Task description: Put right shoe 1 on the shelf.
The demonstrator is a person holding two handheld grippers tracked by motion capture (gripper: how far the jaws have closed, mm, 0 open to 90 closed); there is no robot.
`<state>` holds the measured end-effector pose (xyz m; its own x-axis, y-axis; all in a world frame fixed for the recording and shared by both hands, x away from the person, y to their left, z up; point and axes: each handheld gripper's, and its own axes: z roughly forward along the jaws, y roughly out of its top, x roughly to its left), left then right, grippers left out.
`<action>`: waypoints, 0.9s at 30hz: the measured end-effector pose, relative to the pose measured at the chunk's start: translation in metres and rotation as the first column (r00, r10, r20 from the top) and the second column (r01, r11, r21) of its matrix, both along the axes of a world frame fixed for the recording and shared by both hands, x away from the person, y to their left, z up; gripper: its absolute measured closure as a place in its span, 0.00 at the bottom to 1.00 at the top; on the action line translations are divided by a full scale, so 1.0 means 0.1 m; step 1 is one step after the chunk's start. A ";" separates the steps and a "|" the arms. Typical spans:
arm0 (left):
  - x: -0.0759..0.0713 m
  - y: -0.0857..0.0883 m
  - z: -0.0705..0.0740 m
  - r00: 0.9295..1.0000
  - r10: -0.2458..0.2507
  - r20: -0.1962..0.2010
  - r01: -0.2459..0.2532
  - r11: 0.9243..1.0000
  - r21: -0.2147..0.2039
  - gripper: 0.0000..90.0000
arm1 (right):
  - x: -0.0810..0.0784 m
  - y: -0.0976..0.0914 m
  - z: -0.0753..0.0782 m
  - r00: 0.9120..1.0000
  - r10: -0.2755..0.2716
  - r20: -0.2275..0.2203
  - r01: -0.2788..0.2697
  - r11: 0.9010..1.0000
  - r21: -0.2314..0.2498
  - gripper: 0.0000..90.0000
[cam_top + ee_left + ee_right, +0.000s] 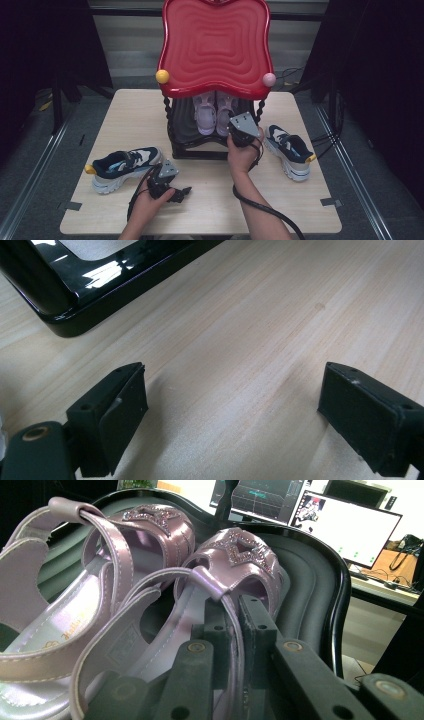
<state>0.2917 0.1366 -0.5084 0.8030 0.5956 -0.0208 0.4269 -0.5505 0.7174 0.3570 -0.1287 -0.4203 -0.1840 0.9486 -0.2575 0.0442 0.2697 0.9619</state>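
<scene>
A pair of lilac sandals stands on the black lower shelf (310,580) of a small rack, under its red top (215,45). The left sandal (204,116) (65,605) is free. My right gripper (231,126) (235,611) reaches in from the front and is shut on the heel strap (220,592) of the right sandal (224,107) (240,555). My left gripper (184,192) (235,410) lies low over the bare table (250,330), open with nothing between its jaws, near the rack's black base (100,290).
A navy-and-white sneaker (125,167) lies on the table left of the rack, another (291,150) to its right. Yellow (162,76) and pink (269,79) knobs stick out from the red top's corners. Monitors (350,525) stand beyond the rack.
</scene>
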 end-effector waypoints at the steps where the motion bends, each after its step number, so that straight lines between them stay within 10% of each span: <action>1: 0.00 0.00 0.00 1.000 0.000 0.000 0.000 1.000 0.000 0.13 | 0.00 0.00 0.00 1.000 0.000 0.000 0.000 1.000 0.000 0.92; 27: 0.00 -0.01 0.00 1.000 -0.006 0.000 0.006 1.000 0.001 0.11 | -0.20 -0.10 0.06 0.994 0.108 -0.015 -0.107 0.994 0.036 0.61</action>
